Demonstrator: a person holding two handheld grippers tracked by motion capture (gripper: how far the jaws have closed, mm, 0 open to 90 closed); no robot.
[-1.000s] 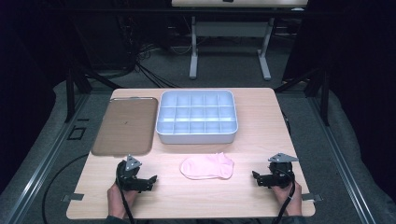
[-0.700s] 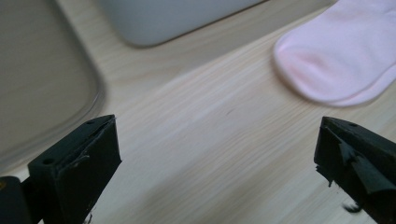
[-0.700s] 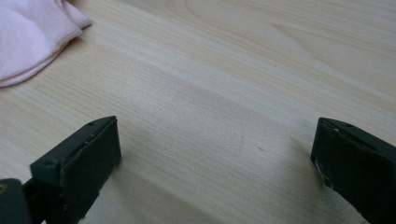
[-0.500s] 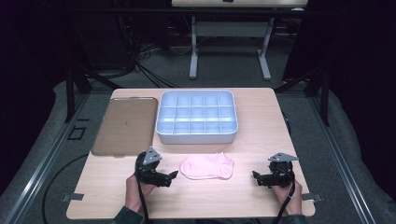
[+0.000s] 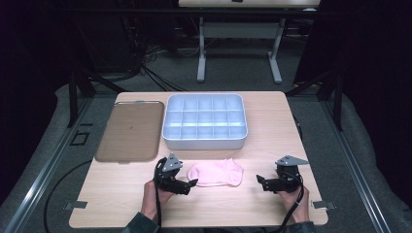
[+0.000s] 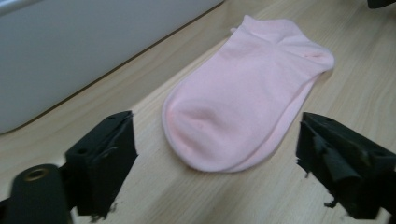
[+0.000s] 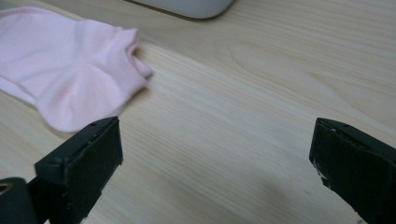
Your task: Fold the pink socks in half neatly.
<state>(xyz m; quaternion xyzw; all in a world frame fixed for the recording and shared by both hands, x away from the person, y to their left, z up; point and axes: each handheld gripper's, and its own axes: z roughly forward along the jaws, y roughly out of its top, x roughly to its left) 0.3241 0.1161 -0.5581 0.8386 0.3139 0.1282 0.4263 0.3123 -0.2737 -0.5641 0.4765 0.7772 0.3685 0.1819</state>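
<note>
The left gripper [image 5: 193,183] has jaws parted, just narrowing, nothing between them; the pink sock [image 6: 243,88] lies flat on the surface [image 5: 272,126] just ahead. The right gripper [image 5: 261,183] stands released. A shallow pinch could slip off the toe.

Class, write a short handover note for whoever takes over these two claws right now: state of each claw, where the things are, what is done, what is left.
Left claw: open, jaws just been closing a little, at the toe end of the pink sock but not gripping it.
Right claw: open, holding nothing, resting on the table to the right of the sock, apart from it.
Sock: lying flat at the front of the table, just in front of the divided tray. A brown lid lies left of the tray.
Done: left claw brought up to the sock.
Left: grip the sock; likely lift it toward the tray.
</note>
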